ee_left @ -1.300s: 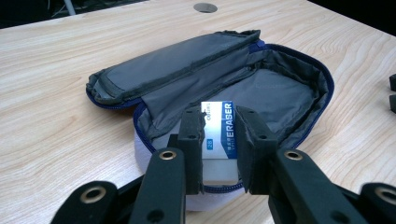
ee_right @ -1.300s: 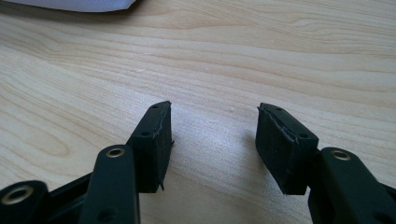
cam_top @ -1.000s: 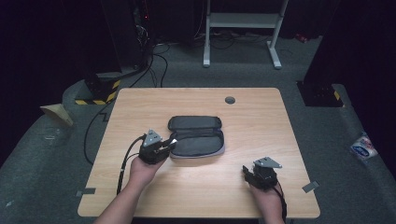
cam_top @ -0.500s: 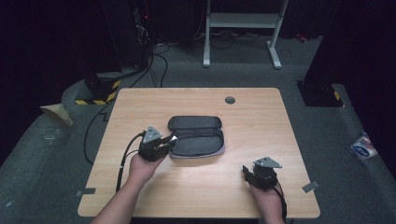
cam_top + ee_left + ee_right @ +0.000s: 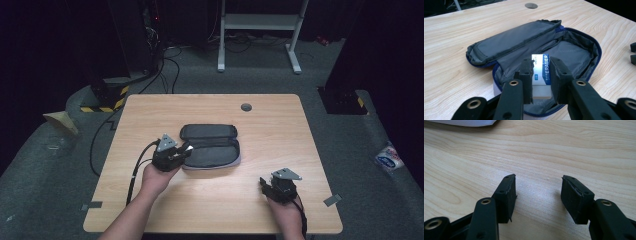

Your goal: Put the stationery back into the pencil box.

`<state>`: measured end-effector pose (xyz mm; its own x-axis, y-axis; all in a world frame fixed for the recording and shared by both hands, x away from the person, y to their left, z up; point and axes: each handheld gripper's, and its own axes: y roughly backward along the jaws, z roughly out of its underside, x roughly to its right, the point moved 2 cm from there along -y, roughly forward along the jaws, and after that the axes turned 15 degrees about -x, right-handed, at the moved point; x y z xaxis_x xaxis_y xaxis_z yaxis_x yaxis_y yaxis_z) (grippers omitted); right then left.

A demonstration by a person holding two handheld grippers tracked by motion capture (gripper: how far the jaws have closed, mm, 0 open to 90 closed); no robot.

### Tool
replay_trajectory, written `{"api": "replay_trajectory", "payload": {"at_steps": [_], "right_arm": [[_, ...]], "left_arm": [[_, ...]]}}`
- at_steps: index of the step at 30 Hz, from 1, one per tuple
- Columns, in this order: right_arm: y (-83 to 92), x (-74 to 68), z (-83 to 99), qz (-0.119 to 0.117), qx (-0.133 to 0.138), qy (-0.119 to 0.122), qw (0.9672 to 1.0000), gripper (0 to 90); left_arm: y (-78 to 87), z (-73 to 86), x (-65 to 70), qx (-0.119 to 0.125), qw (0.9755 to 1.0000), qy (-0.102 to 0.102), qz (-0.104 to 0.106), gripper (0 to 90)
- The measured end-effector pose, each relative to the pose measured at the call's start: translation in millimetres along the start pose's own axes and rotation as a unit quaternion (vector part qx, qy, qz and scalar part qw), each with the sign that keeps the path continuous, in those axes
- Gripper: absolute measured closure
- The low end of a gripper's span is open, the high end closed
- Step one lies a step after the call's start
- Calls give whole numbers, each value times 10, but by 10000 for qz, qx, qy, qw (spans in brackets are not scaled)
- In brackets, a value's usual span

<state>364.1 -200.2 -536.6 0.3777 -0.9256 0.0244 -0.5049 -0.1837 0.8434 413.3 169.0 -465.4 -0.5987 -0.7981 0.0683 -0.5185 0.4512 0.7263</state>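
Left tongs (image 5: pixel 541 75), clenched on a white eraser (image 5: pixel 541 72) with a blue printed sleeve, held over the open grey pencil case (image 5: pixel 574 55). The eraser stands on end between the jaws, its long axis running up and away from the camera in the left gripper view, its printed face toward that camera and its bare white end lowest. In the high view the left tongs (image 5: pixel 186 149) point toward the right edge of the tabletop (image 5: pixel 150 115), at the case's left end. The pencil case (image 5: pixel 212 152) lies near the middle of the tabletop, long axis parallel to the near edge, its lid folded back toward the far edge. Bare wood surrounds the case on every side, widest toward the far corners. Right tongs (image 5: pixel 537 197), released and holding nothing, rest close above bare wood near the near right corner (image 5: pixel 267 186), well apart from the case.
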Motion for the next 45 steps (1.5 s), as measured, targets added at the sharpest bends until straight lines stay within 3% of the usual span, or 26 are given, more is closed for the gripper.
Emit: {"api": "replay_trajectory", "payload": {"at_steps": [18,25,45], "right_arm": [[0,-1,0,2,-1,-1,10000,456],[0,-1,0,1,0,-1,10000,456],[0,-6,0,14,4,13,10000,461]], "left_arm": [[-163,-40,18,-267,9996,-14,34,729],[-328,-12,-1,-506,9987,58,45,728],[-491,145,-14,-784,9968,107,-131,726]]}}
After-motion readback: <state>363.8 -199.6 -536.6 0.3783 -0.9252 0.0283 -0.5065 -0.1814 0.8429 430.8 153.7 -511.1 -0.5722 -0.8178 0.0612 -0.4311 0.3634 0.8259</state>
